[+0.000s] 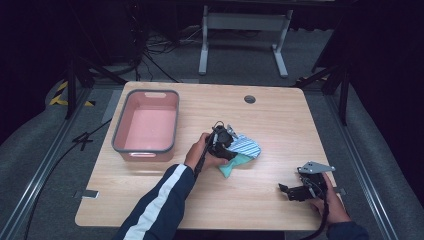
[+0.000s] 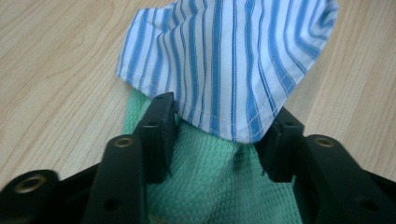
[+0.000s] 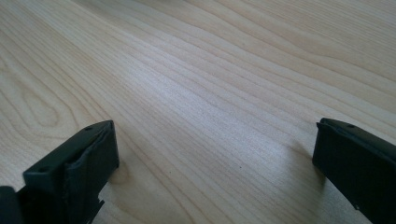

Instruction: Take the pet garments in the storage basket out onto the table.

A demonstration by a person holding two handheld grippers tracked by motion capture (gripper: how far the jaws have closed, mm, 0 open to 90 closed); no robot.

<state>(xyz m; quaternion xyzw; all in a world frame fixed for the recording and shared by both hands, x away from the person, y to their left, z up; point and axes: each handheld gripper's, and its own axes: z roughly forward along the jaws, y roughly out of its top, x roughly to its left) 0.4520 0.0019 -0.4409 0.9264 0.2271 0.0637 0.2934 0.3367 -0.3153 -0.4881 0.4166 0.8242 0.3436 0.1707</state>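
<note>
The left gripper (image 2: 217, 135) is standing with its jaws parted, one on either side of a small heap of cloth, and neither pad looks to be pressing on it; a fold of green waffle-weave cloth (image 2: 210, 182) is running between them, and a blue-and-white striped cloth (image 2: 224, 60) is lying over the top of it, its stitched hem drooping down into the gap. So nothing is being pinched at the moment, as far as I can make out. The two cloths are sitting near the middle of the wooden table (image 1: 280, 115), with the person's left hand (image 1: 200, 152) hovering right over them and a dark sleeve with a white stripe trailing back toward the near edge. Both pieces are looking light, limp and thin, the sort of thing that will sag and unfold once lifted, so I would judge a pinch on the hemmed edge or on a bunched fold to be the surest hold, taking both layers if they are meant to travel together. To the left, well apart, a pink bin with a grey rim (image 1: 118, 131) is standing empty. The right gripper (image 3: 215, 154) is waiting with its jaws wide apart over bare wood, and from above it (image 1: 292, 192) is resting near the front right corner.
</note>
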